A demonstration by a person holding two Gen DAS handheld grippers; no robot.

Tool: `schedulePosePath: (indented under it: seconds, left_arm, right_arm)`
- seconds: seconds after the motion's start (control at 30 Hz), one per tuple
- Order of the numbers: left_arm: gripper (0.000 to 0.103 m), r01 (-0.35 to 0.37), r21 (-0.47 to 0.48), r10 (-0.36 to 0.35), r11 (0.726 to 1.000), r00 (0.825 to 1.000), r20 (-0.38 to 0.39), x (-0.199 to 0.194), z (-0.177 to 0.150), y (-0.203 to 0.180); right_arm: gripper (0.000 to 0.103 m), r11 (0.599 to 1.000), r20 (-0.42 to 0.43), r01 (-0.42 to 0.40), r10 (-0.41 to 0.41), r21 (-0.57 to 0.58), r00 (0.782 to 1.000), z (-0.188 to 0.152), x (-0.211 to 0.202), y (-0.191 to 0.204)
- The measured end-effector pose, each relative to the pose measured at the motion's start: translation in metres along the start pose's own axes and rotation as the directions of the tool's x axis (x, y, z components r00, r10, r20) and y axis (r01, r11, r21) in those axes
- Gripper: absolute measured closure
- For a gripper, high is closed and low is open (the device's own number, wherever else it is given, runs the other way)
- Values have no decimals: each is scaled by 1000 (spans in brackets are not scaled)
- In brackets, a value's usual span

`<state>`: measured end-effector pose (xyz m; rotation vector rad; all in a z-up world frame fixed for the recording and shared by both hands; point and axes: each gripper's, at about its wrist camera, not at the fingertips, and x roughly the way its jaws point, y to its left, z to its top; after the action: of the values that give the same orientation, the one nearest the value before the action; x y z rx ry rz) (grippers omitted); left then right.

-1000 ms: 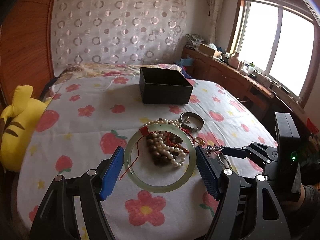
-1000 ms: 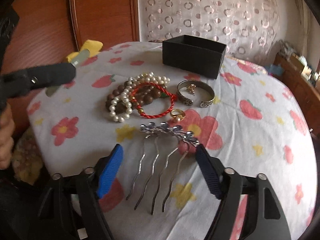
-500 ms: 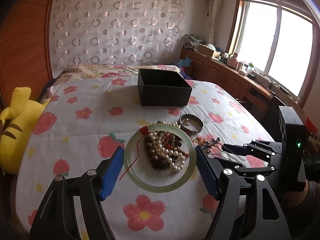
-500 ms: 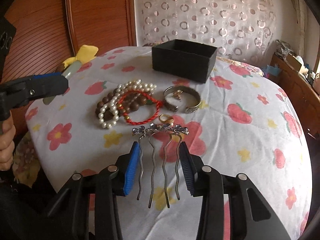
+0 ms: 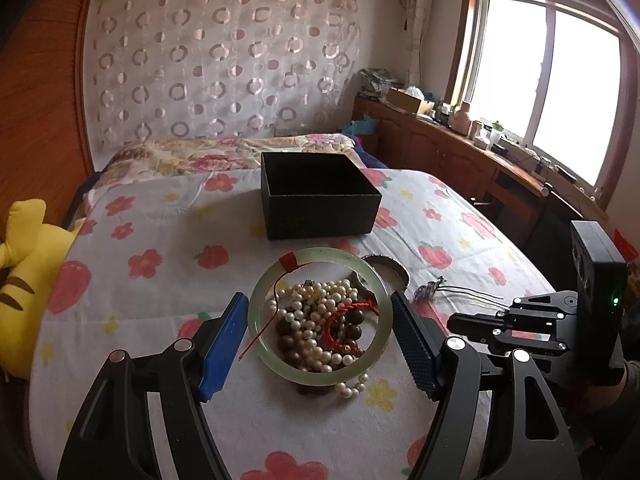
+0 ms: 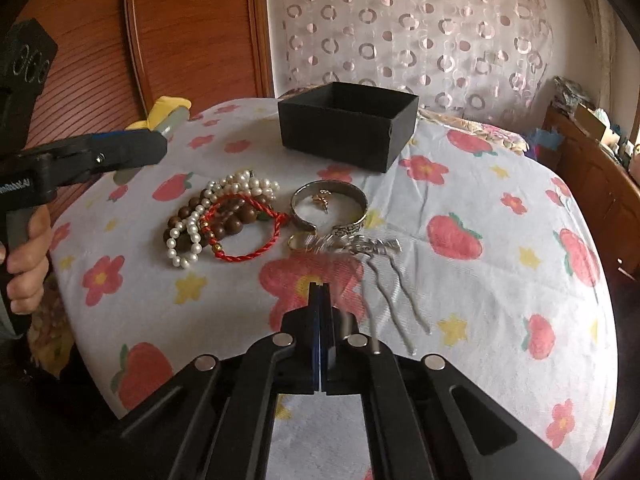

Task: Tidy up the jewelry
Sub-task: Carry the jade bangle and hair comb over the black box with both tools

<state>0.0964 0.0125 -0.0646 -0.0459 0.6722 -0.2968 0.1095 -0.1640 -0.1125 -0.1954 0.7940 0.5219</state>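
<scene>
Bedroom scene w/ jewelry on a flowered bed [image 5: 140, 280]. A pale green jade bangle [image 5: 320, 254] is being held clear of the bed across its width by the left hand-held gripper [image 5: 318, 300], pads pressing on opposite outer edges. The bangle is prob. stiff, smooth, slippery and brittle, so a firm grip across the full width is being favoured. The right hand-held gripper [image 6: 320, 292] has just been closing; pads are meeting w/ nothing seen between them. A silver hair comb [image 6: 360, 245] is lying blurred just right of it: light, thin wire prongs, prob. best taken by the ornate head. An open black box [image 5: 320, 212] is waiting further back, beyond the bead pile [image 6: 216, 220].
</scene>
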Motion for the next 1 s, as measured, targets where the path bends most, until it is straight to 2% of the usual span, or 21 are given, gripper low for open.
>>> schedulePosePath:
  seconds: [0.17, 0.27, 0.33, 0.37, 0.4, 0.6, 0.7, 0.83, 0.87, 0.9, 0.93, 1.0]
  left_arm:
    - [34, 1, -1, -1, 1000, 1000, 3, 0, 1, 0]
    - [34, 2, 1, -2, 1000, 1000, 5, 0, 0, -1]
    - [34, 2, 4, -2, 1000, 1000, 8, 1, -1, -1]
    - [34, 3, 4, -3, 1000, 1000, 10, 2, -1, -1]
    - [34, 3, 2, -3, 1000, 1000, 9, 1, -1, -1]
    - [34, 4, -3, -4, 1000, 1000, 4, 2, -4, 2]
    - [34, 4, -2, -4, 1000, 1000, 1, 2, -5, 2]
    - [34, 9, -4, -9, 1000, 1000, 1, 4, -5, 4]
    - [34, 9, -5, -9, 1000, 1000, 1, 4, -5, 4]
    - [34, 11, -6, -11, 1000, 1000, -1, 5, -6, 4]
    - [34, 11, -6, -11, 1000, 1000, -3, 6, -7, 4]
    - [34, 11, -4, -11, 1000, 1000, -7, 7, -10, 5]
  right_arm:
    - [102, 1000, 39, -4, 4, 2, 999, 4, -13, -3]
    - [102, 999, 68, 43, -42, -21, 997, 10, -21, -7]
    - [74, 998, 77, 44, -41, -40, 996, 12, -26, -9]
    - [46, 998, 80, 28, -23, -58, 997, 12, -29, -8]
    - [42, 997, 96, 30, -23, -75, 995, 12, -34, -8]
    - [42, 990, 71, 73, -64, -121, 995, 16, -30, -22]
    - [42, 991, 16, 47, -45, -128, 999, 20, -11, -36]
    - [42, 986, -46, -43, 36, -163, 998, 24, 7, -39]
    - [39, 983, -51, -60, 52, -172, 997, 24, 8, -37]
    - [28, 979, -75, -86, 74, -184, 994, 25, 12, -36]
    - [23, 977, -89, -94, 78, -193, 993, 25, 14, -34]
    - [19, 974, -99, -89, 69, -208, 993, 24, 18, -33]
